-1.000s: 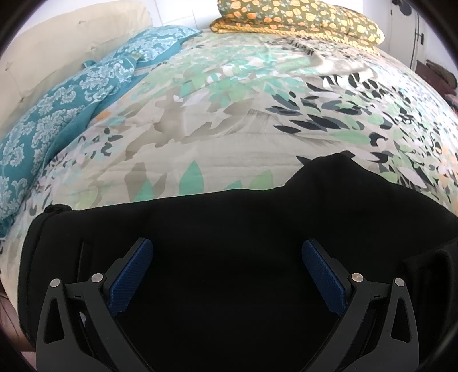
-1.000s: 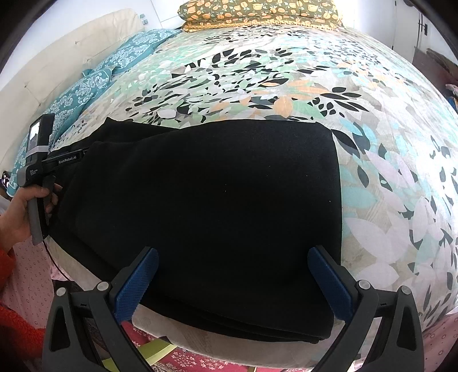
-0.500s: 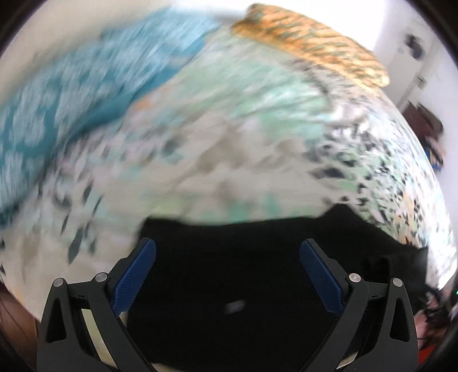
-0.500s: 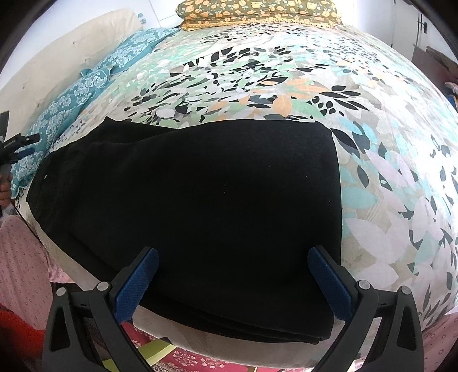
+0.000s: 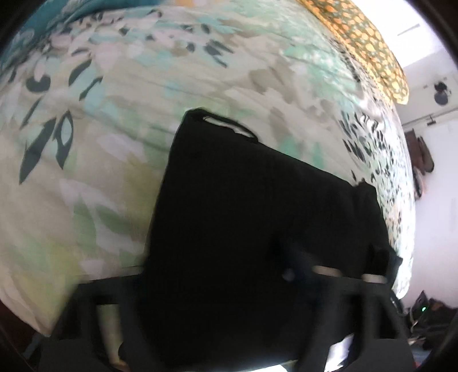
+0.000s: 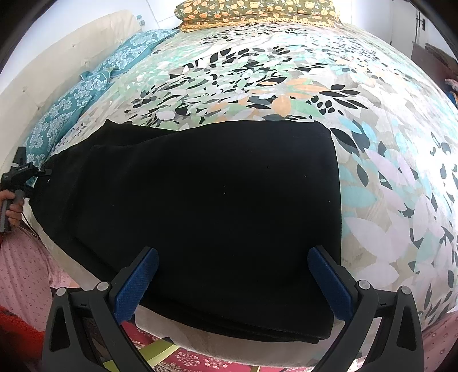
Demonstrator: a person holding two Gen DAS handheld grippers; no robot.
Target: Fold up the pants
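Pants, black and folded flat, lie on the bed at its near edge, on a floral bedspread, with their straight right-hand edge well short of the bed's right side. Right tool: jaws spread wide, blue pads hovering over the near hem of the pants and gripping nothing. Left tool: seen from the right wrist view at the pants' far left end, touching or just beside the cloth, with the person's hand below it on the handle. In the left wrist view the pants fill the lower middle, blurred, and the dark cloth hides the tool's pads, so its opening cannot be told. Teal pillows lie beyond the left end of the pants; an orange-patterned pillow lies at the bed's far end.
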